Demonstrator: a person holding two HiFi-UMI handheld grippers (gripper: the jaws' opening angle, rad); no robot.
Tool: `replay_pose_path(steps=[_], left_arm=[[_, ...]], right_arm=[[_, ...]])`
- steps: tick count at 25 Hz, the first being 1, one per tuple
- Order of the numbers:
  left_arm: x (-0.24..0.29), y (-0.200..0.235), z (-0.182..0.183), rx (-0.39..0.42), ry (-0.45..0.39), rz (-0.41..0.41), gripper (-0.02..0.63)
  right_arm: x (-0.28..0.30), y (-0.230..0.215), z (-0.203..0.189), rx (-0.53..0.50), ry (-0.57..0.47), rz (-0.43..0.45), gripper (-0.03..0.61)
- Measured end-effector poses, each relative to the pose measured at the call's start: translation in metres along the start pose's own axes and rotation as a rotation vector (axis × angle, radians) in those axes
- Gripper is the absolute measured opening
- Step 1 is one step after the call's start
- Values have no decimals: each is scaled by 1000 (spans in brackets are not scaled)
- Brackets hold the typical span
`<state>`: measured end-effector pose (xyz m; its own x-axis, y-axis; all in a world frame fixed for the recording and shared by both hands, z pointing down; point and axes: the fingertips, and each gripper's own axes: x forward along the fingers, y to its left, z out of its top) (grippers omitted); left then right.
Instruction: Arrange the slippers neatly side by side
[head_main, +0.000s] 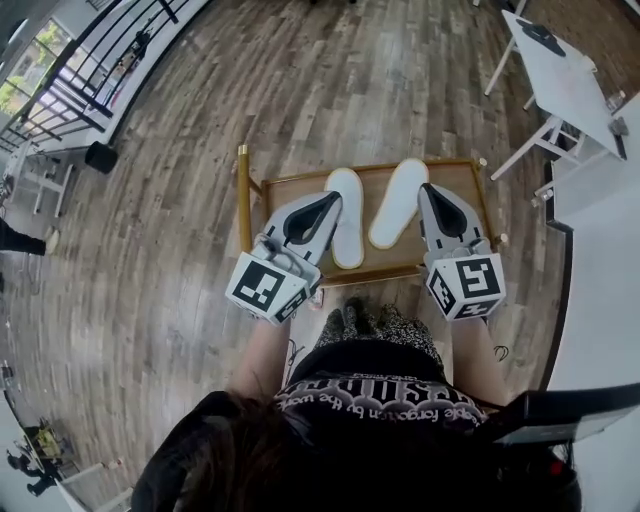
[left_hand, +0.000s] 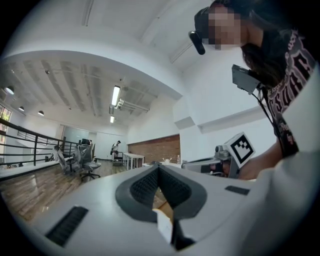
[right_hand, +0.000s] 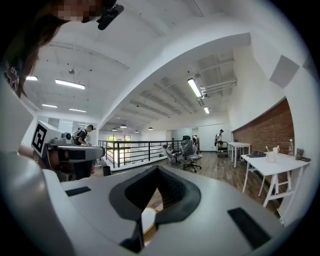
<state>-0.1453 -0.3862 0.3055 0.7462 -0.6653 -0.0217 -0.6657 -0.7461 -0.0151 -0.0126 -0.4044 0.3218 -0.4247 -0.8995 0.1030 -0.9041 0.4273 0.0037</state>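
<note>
- Left gripper (head_main: 331, 201), right gripper (head_main: 428, 190): grey plastic shells, matt and smooth. The inner pads (left_hand: 145, 186) are black, ribbed and look rubbery.
- Marker cubes (head_main: 268, 288): matt black-and-white print.
- Slippers (head_main: 346, 225), under and just ahead of the jaws: white, matt, soft-looking. Whether foam or cloth cannot be told.
- Tray (head_main: 300, 184) beneath them: brown wood, smooth, low sheen. Its rails (head_main: 243, 200) are shiny golden metal.
- Floor (head_main: 330, 80) all round: wood planks, streaked grain, slight gloss.
- Table (head_main: 565, 75), ahead and right of the right gripper: smooth white top, white painted legs.
- Wall (right_hand: 270, 125) beyond it: rough red brick.
- Railing (right_hand: 135, 150): black metal bars.
</note>
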Motion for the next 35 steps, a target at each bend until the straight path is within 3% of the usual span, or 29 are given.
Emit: replay_pose_path(steps=[12, 17, 25, 28, 35], left_arm=[[25, 40, -15, -66, 24, -2, 2], [34, 35, -25, -62, 39, -28, 2], [39, 25, -59, -113, 114, -43, 2], [45, 20, -67, -114, 124, -62, 2], [47, 26, -84, -115, 171, -47, 2]], right_arm=[[40, -27, -22, 19, 75, -62, 3], [53, -48, -62, 91, 139, -100, 9], [71, -74, -151, 266, 314, -214, 134], [74, -84, -188, 360, 387, -264, 147], [90, -87, -255, 451, 547, -319, 149]])
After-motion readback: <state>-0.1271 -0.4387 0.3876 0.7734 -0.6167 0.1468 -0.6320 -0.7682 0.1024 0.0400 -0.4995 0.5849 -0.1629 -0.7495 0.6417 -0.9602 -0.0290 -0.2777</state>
